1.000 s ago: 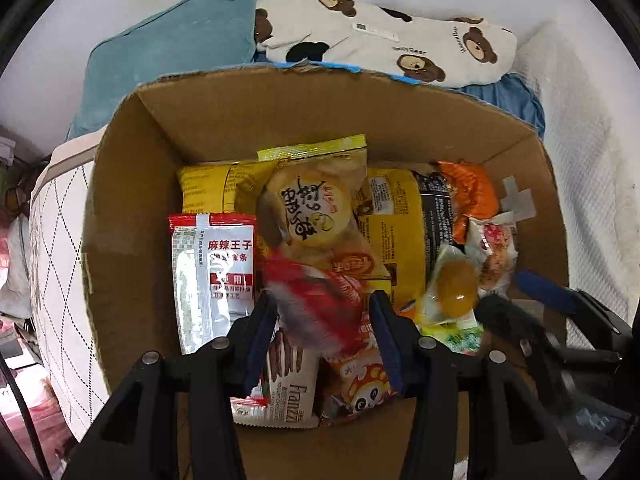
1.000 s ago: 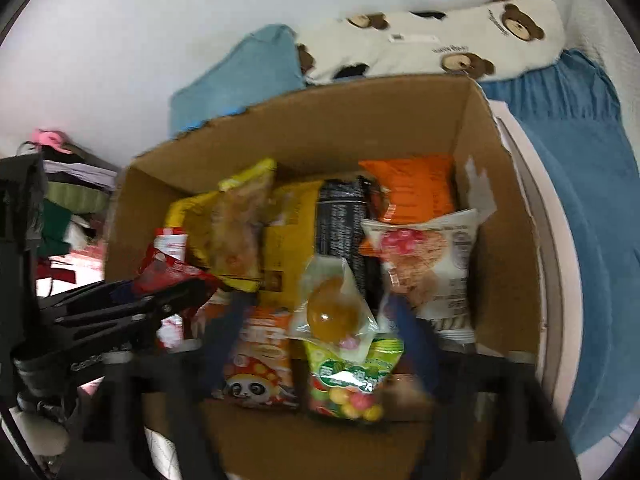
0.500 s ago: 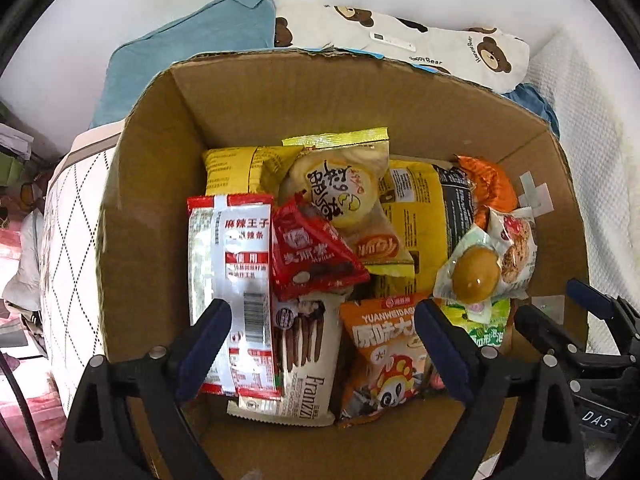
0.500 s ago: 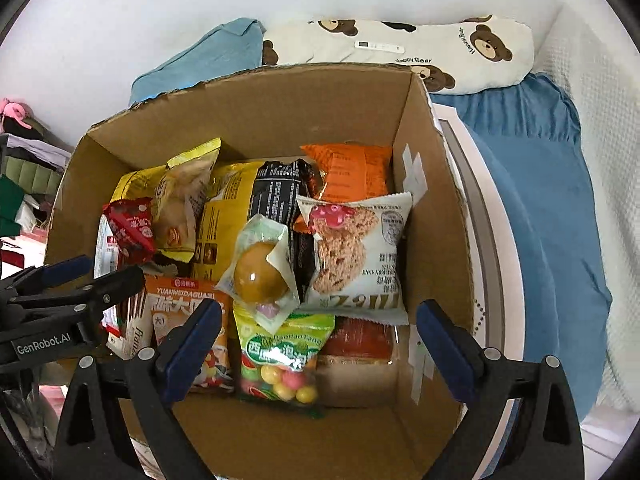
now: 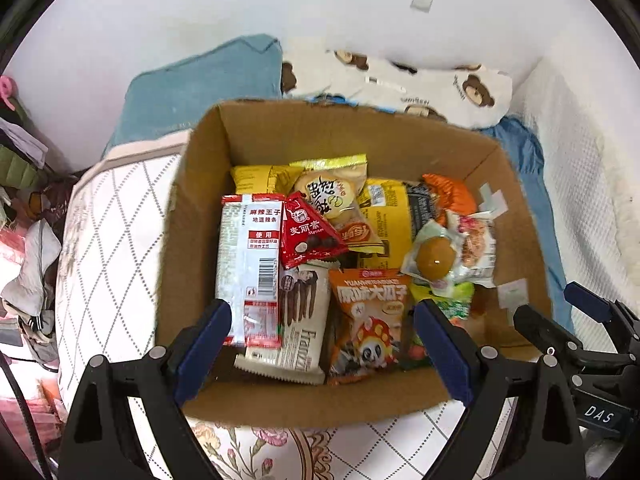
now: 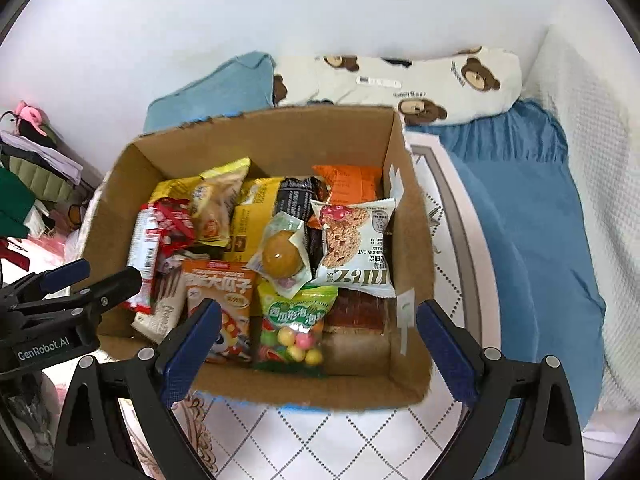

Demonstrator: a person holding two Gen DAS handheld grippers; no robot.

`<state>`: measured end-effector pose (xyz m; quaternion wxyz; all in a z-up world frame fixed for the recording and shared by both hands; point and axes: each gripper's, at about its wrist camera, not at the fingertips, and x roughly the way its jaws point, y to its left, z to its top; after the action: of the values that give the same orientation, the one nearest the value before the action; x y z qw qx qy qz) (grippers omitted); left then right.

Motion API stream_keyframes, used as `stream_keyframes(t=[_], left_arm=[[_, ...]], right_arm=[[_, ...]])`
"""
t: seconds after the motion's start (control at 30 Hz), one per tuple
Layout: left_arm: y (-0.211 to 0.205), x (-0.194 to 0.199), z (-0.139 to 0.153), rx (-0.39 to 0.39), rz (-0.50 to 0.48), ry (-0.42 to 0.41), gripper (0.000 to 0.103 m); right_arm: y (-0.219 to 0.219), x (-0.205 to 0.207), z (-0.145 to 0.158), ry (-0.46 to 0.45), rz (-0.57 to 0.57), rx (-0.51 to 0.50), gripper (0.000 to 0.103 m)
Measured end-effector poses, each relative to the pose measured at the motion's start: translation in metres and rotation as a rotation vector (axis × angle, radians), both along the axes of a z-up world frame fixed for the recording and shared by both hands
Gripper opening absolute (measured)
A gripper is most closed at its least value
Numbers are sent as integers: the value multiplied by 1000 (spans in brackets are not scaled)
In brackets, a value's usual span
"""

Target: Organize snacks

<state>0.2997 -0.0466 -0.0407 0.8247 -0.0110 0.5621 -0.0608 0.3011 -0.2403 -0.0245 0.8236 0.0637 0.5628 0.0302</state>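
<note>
Left claw (image 5: pixel 322 344) gapes wide, empty, above the box (image 5: pixel 200 208); red packet (image 5: pixel 308 236) lies beyond.

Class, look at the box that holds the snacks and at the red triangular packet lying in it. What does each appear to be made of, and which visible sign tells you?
Box: apparently brown corrugated cardboard, matte; its top edges are rough and torn, and pale tape patches sit on one inner wall.
Red triangular packet: probably thin plastic film, glossy; it catches the light, shows crimped sealed edges and carries printed graphics.
</note>
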Motion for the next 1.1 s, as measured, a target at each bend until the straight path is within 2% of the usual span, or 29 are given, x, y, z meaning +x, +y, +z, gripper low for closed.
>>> stream_keyframes(t=[0.4,0.67,0.97,1.1], left_arm=[[9,-96,62,-3,56,-209,94],[8,-159,93,14,50,-298,94],[7,-223,123,36,69,-392,94],[8,-240,130,32,60,-399,94]], right_arm=[[3,-92,80,-206,-3,-26,102],[5,-161,128,-322,-6,-56,103],[5,-229,172,-399,-2,-26,103],[6,-257,187,-422,7,-17,103]])
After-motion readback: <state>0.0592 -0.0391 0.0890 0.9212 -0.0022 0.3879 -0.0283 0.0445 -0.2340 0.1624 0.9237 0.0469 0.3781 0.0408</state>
